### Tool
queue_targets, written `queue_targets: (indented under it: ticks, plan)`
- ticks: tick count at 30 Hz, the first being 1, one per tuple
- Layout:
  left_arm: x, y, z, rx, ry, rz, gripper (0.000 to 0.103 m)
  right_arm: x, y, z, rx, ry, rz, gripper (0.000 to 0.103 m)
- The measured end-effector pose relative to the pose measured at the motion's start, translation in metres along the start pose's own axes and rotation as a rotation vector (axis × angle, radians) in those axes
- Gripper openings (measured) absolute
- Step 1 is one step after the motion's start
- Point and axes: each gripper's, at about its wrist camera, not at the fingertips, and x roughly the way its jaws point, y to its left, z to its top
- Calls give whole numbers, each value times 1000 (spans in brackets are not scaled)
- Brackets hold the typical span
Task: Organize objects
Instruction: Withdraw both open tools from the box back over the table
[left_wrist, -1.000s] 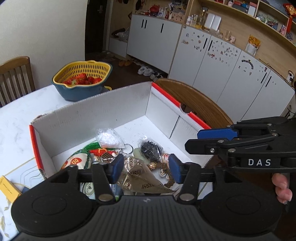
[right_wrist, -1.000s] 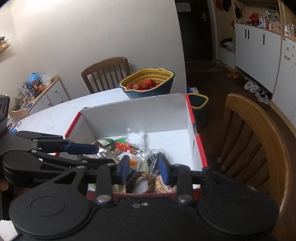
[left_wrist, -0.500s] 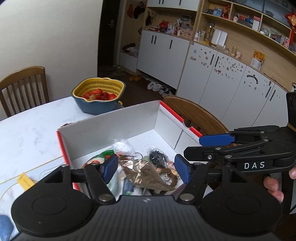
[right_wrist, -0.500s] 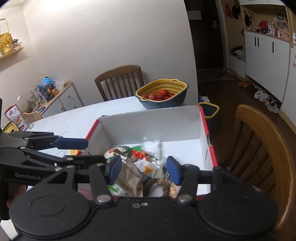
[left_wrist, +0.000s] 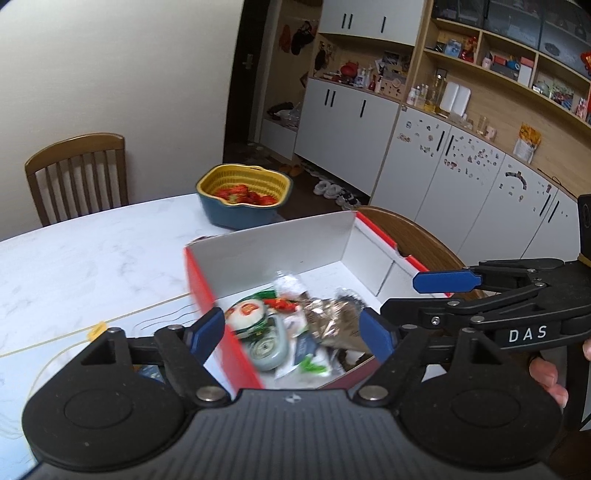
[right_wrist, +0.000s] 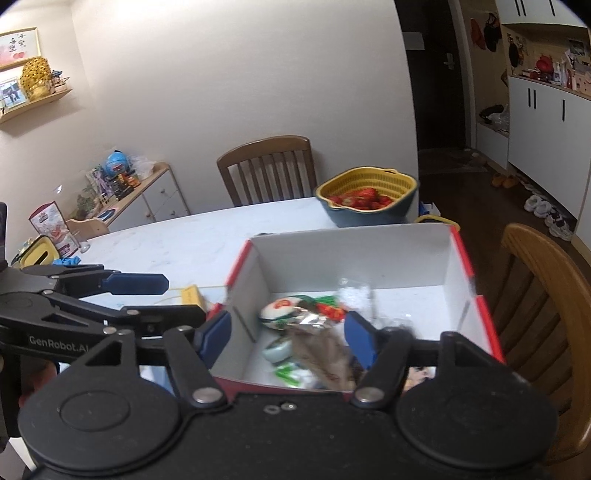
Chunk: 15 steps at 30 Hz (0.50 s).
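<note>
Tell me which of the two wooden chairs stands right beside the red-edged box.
The round-backed chair at the table's right side, right beside the box. The other, the slatted straight-backed chair, stands at the far edge against the wall, well away from the box.

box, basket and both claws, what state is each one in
red and white cardboard box: open, holding small packets
yellow and blue plastic basket: upright, holding red fruit
left claw: jaws opening, nothing gripped
right claw: jaws opening, nothing gripped
</note>
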Motion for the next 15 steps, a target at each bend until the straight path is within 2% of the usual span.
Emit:
queue_targets:
  ticks: [5, 9, 12, 15]
  plan:
    - [-19, 30, -10, -16, 4, 15, 85, 6, 29, -2, 5, -4, 1, 81]
    - [-33, 55, -17, -29, 9, 19, 86, 11, 55, -4, 1, -2, 6, 84]
    - [-43, 73, -23, -38, 3, 32, 95, 17, 75, -4, -3, -2, 7, 85]
    - [-52, 91, -28, -49, -4, 29, 95, 24, 92, -3, -8, 0, 6, 88]
